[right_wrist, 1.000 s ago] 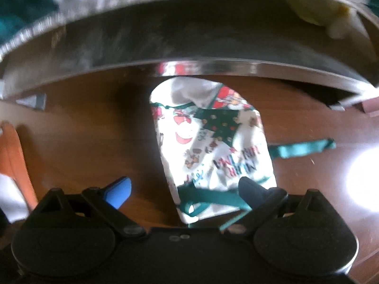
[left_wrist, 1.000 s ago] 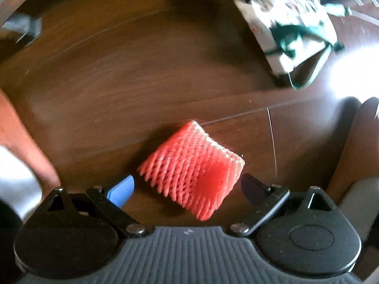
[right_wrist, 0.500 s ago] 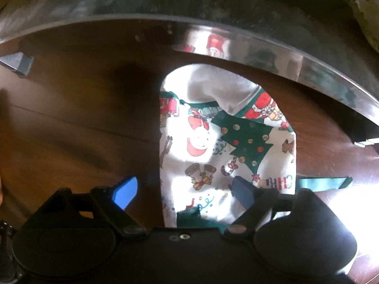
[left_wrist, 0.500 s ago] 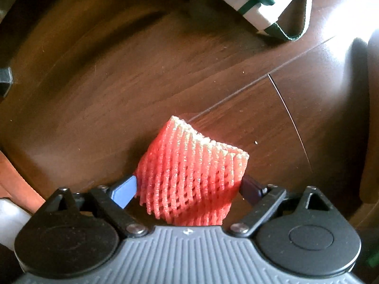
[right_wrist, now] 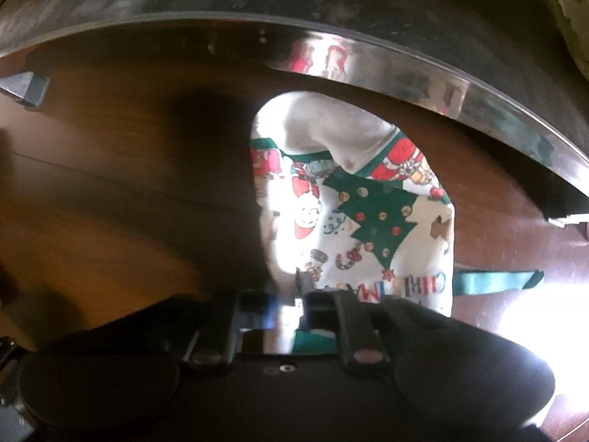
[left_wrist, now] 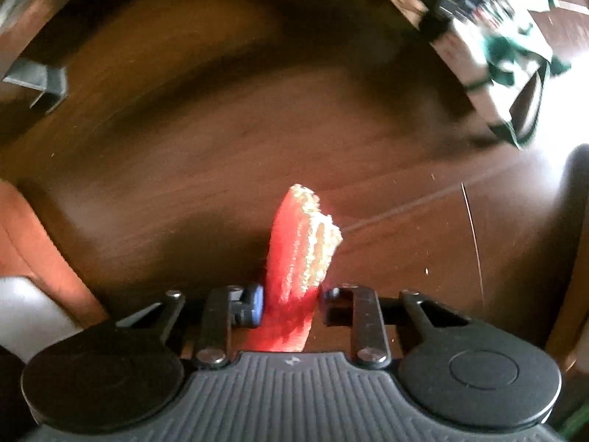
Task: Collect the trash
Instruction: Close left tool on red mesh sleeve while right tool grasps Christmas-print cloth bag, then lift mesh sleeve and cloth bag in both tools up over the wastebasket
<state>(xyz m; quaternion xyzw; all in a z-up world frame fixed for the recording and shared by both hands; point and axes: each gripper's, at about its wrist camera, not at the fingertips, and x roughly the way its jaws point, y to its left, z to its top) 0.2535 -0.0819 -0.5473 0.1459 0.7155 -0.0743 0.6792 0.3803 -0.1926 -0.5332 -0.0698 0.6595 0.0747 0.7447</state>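
Observation:
My left gripper (left_wrist: 289, 304) is shut on a red foam fruit net (left_wrist: 300, 243), squeezed flat and held upright above the dark wooden floor (left_wrist: 221, 147). A white Christmas-print drawstring bag with green trim (right_wrist: 353, 213) lies on the floor in the right wrist view, and shows blurred at the top right of the left wrist view (left_wrist: 493, 59). My right gripper (right_wrist: 291, 302) is shut on the bag's near edge by the green trim.
A curved shiny metal rim (right_wrist: 368, 59) arches over the bag at the top of the right wrist view. A grey metal bracket (left_wrist: 40, 81) sits on the floor at far left. An orange and white object (left_wrist: 25, 258) is at the left edge.
My left gripper closed on the red foam net, flattening it, and lifted it. My right gripper moved down onto the bag and closed on its near edge.

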